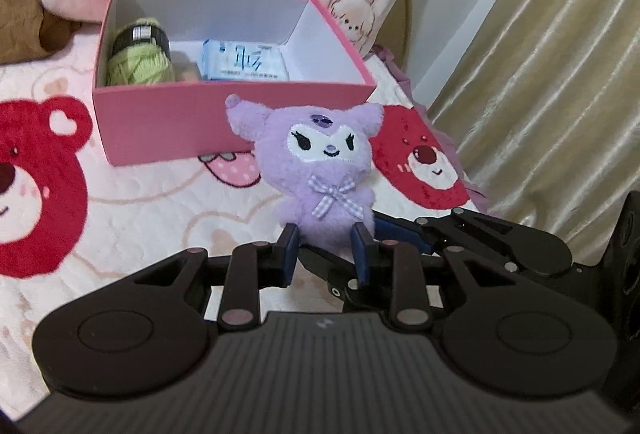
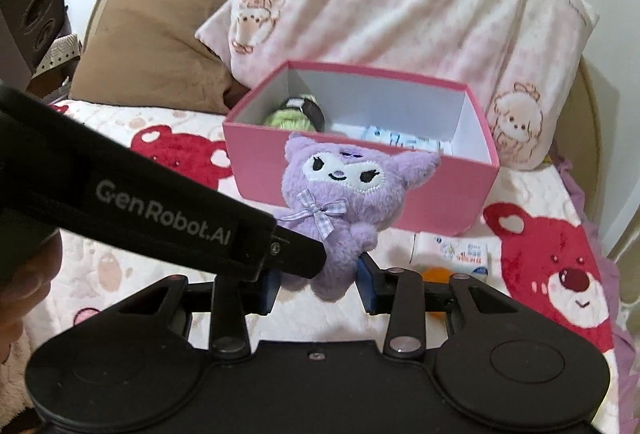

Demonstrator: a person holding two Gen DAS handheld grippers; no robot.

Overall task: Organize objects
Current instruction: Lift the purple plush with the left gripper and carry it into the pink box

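Observation:
A purple plush toy with a checked bow is held above the bed, in front of the open pink box. My left gripper is shut on its lower body. In the right wrist view the plush also sits between the pads of my right gripper, which grips its bottom; the left gripper's black body crosses in from the left. The pink box holds a green yarn ball and a blue-white tissue pack.
The bed has a pink blanket with red bear prints. A small white packet and an orange object lie before the box. A pink pillow and a brown pillow are behind it. A curtain hangs right.

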